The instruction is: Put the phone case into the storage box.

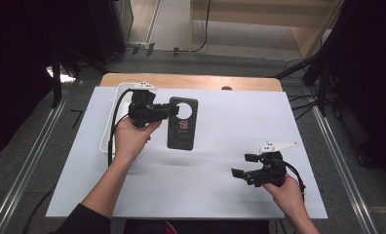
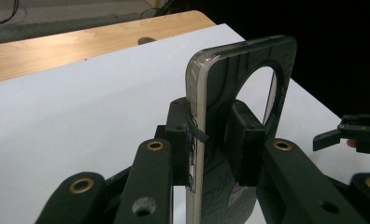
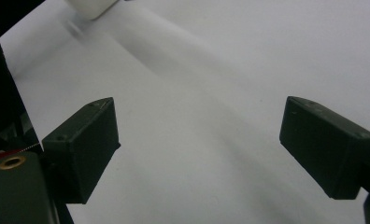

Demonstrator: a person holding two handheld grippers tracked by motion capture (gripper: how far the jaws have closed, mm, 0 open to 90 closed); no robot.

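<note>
Phone case [image 1: 182,123], clamped by left gripper [image 1: 167,111], runs lengthwise away from the person; right gripper [image 1: 244,165] gapes wide.

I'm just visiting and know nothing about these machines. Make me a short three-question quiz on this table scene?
1. True or false: the left tongs grip the dark phone case.
2. The right tongs are: A) wide open, nothing between them; B) shut on a cup.
3. What covers the wooden table?

Key:
1. True; the pads clamp the case's edge.
2. A.
3. A white sheet.
</note>
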